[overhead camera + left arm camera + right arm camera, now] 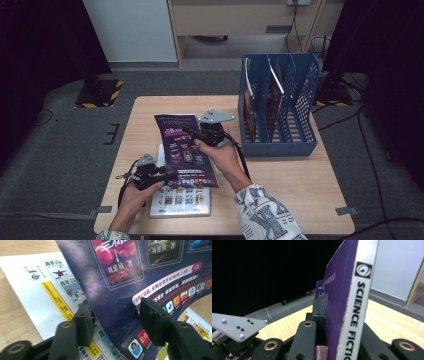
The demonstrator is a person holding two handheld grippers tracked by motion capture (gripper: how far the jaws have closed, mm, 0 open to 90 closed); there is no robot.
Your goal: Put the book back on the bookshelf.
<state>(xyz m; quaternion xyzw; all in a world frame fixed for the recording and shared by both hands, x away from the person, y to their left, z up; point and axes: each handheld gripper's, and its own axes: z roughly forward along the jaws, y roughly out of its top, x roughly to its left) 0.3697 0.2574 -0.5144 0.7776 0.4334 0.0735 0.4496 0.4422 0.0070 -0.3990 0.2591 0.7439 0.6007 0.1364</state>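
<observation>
The right tool (196,134) is clamped on the upper right edge of a purple magazine (184,150), its jaws pressed flat against the covers near the spine. In the right gripper view the white spine, printed "SCIENCE FICTION", stands up between the jaws. The magazine is lifted at that end and slopes down toward the person, with its lower edge over a white magazine (181,199) that lies flat on the bench (300,175).

The left tool (162,176) sits at the purple magazine's lower left corner. In the left gripper view its jaws stand roughly half open, one on each side of the curling cover edge; the cover passes through the gap, and I cannot tell whether either pad presses on it.

A blue file rack (280,105) stands upright at the far right of the bench, just beside the right hand (220,152), with at least two magazines upright in its left and middle compartments. The person's patterned sleeve (267,215) enters from the near edge.
</observation>
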